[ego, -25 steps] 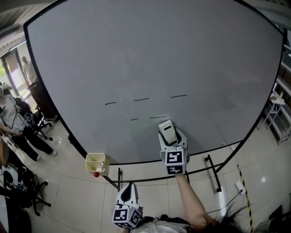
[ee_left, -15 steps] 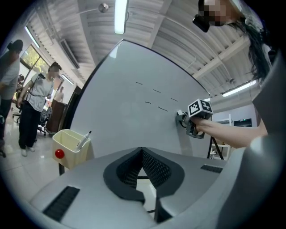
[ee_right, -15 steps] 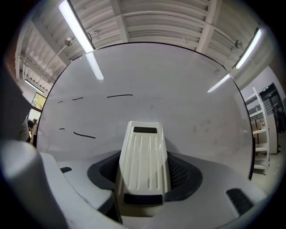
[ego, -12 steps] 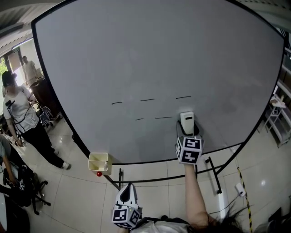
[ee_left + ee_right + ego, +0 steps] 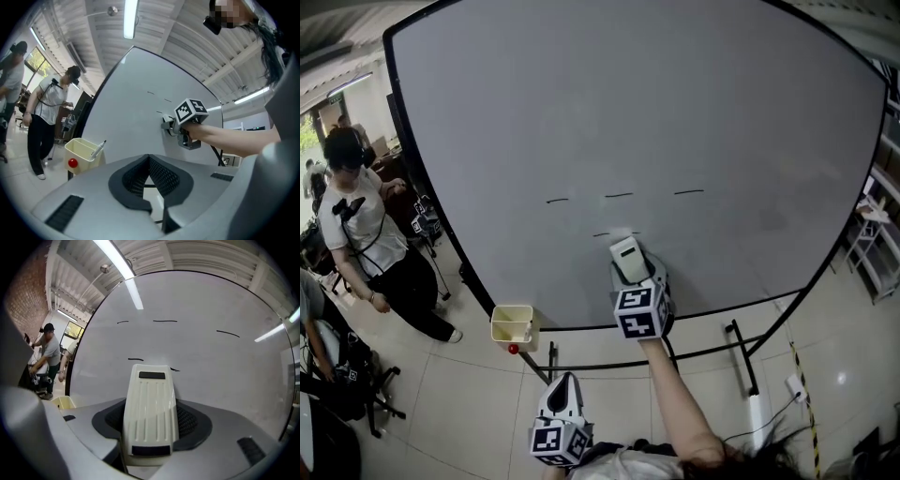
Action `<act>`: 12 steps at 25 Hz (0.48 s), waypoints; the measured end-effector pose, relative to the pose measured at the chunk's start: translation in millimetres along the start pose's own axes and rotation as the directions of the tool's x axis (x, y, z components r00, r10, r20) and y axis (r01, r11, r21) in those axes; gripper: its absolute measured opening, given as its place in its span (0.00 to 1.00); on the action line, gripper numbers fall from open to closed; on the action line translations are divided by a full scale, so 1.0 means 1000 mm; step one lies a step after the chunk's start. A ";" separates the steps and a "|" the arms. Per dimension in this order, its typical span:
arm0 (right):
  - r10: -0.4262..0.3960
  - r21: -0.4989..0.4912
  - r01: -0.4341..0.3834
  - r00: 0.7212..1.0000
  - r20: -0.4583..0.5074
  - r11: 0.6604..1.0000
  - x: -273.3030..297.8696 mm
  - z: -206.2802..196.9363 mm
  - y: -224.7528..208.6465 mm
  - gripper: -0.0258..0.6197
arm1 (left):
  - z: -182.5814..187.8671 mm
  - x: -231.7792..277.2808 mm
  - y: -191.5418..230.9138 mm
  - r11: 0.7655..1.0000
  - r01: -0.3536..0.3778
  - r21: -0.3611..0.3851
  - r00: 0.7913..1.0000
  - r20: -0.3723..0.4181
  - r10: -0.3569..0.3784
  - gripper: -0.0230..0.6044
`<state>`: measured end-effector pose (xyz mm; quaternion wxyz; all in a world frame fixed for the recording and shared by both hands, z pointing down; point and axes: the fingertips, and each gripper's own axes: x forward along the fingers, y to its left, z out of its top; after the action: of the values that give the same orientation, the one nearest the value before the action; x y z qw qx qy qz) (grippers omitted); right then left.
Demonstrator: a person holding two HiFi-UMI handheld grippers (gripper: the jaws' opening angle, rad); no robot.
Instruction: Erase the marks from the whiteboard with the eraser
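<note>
The whiteboard (image 5: 656,112) carries three short black dashes in a row (image 5: 619,195) and a lower dash (image 5: 603,234). My right gripper (image 5: 630,267) is shut on the white eraser (image 5: 627,256), pressed to the board just below the lower marks. In the right gripper view the eraser (image 5: 150,413) fills the middle between the jaws. Its top covers part of the second lower dash (image 5: 175,369), with the first lower dash (image 5: 135,359) to its left. My left gripper (image 5: 565,386) hangs low near my body, away from the board. Its jaws (image 5: 149,159) are shut with nothing between them.
A pale yellow cup (image 5: 513,325) holding a marker hangs at the board's lower left edge, with a red ball (image 5: 514,349) under it. The stand's black legs (image 5: 741,342) spread over the tiled floor. A person (image 5: 356,225) stands left of the board.
My right gripper swept the eraser right, then back left up to the lower dashes. The person at the left walked nearer. The left gripper has stayed put.
</note>
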<state>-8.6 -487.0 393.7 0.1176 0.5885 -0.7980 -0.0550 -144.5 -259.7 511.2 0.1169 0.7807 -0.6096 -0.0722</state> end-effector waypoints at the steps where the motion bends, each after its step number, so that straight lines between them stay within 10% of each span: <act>1: 0.009 0.030 -0.009 1.000 0.010 1.000 -0.007 0.003 -0.001 0.46 | 0.000 -0.004 0.004 1.000 -0.006 -0.001 1.000 -0.001 0.006 0.02; 12: 0.037 0.209 -0.029 0.999 -0.033 0.977 -0.130 -0.092 -0.003 0.47 | -0.015 -0.028 0.000 0.999 0.054 -0.005 0.998 -0.038 -0.055 0.02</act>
<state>53.3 -359.8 466.4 0.0709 0.5851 -0.8068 0.0419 -147.4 -231.1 524.7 0.1279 0.7981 -0.5856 -0.0615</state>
